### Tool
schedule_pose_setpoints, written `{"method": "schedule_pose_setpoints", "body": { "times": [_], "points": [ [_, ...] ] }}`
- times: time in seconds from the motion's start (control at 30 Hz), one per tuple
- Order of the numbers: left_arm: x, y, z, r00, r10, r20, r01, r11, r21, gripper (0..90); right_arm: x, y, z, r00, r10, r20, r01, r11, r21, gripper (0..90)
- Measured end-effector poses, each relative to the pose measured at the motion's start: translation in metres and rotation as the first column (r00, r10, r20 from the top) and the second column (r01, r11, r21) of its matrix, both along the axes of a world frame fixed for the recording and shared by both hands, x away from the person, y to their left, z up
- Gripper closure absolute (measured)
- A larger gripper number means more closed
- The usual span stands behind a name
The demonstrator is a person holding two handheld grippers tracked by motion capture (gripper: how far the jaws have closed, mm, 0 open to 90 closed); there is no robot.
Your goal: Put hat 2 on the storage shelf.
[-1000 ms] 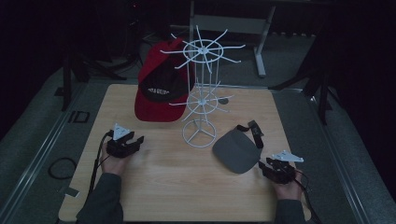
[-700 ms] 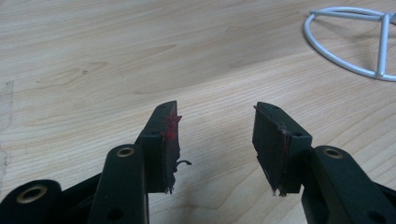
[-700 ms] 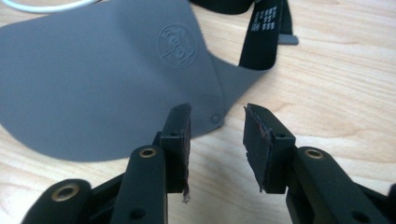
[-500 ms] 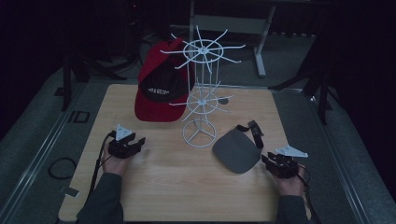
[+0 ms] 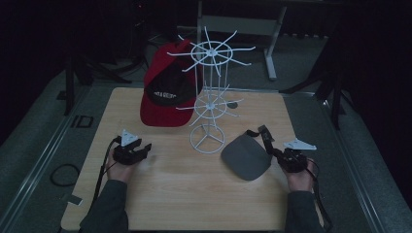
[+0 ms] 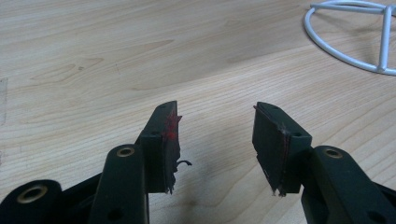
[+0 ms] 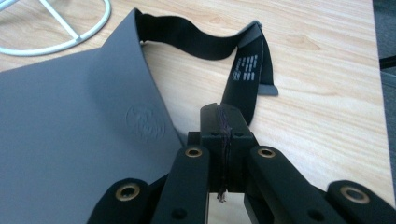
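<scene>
Two hand-held grippers at a wooden table (image 5: 160,194), seen from above and along each gripper's own jaws. The right gripper (image 5: 281,154) sits at the right edge of a grey sun visor (image 5: 247,158), which lies flat on the table near its right side, just to the right of the ring base of a white wire display rack (image 5: 208,104). In the right gripper view the right gripper (image 7: 224,122) has its two pads pressed together with a thin dark line between them; its jaws have just been closing, and they are clenched at the spot where the visor's black strap (image 7: 243,88) passes behind their tip. Whether the strap itself is pinched between the pads cannot be told, since the tip hides the contact. The grey visor (image 7: 70,140) spreads to the left of the jaws, an embossed round mark on its surface, and the strap loops from the brim's far corner round to the jaw tip. The left gripper (image 5: 140,150) rests on the table's left half, well apart from the visor; in the left gripper view the left gripper (image 6: 215,140) has its jaws released, bare wood between the pads, with the rack's ring base (image 6: 345,35) at upper right. A red and black cap (image 5: 167,94) hangs behind the rack.
</scene>
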State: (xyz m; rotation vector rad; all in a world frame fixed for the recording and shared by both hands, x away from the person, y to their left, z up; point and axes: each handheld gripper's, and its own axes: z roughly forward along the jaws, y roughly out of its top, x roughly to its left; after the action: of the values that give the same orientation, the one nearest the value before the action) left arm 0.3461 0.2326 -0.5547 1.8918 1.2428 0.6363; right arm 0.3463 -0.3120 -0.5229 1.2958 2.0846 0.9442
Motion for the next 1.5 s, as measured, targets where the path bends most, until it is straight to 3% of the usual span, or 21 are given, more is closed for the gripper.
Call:
{"method": "schedule_pose_setpoints", "body": {
  "times": [0.27, 0.7, 0.93, 1.37, 1.5],
  "points": [
    [0.000, 0.000, 0.000, 1.0000, 0.001, -0.001, -0.001, 1.0000, -0.001, 51.5, 0.021, 0.014, 0.000, 0.9976, 0.058, -0.038, -0.058, 0.998, 0.001, 88.0],
    [0.000, -0.001, -0.001, 1.0000, 0.000, -0.003, 0.000, 1.0000, -0.002, 51.5, 0.005, 0.028, -0.003, 0.9878, 0.147, -0.052, -0.146, 0.989, 0.027, 86.2],
    [0.001, 0.000, -0.001, 1.0000, 0.002, -0.005, -0.002, 1.0000, -0.003, 51.5, 0.022, 0.015, -0.004, 0.9952, 0.075, -0.062, -0.075, 0.997, 0.012, 82.0],
    [0.001, 0.000, -0.001, 1.0000, 0.004, -0.007, -0.004, 1.0000, -0.002, 51.4, 0.053, 0.009, -0.007, 0.9979, 0.009, -0.064, -0.011, 1.000, -0.029, 75.2],
    [0.001, 0.000, -0.001, 1.0000, 0.005, -0.007, -0.005, 1.0000, -0.005, 51.4, 0.067, 0.007, -0.007, 0.9974, -0.012, -0.071, 0.010, 0.999, -0.036, 69.3]
  ]
}}
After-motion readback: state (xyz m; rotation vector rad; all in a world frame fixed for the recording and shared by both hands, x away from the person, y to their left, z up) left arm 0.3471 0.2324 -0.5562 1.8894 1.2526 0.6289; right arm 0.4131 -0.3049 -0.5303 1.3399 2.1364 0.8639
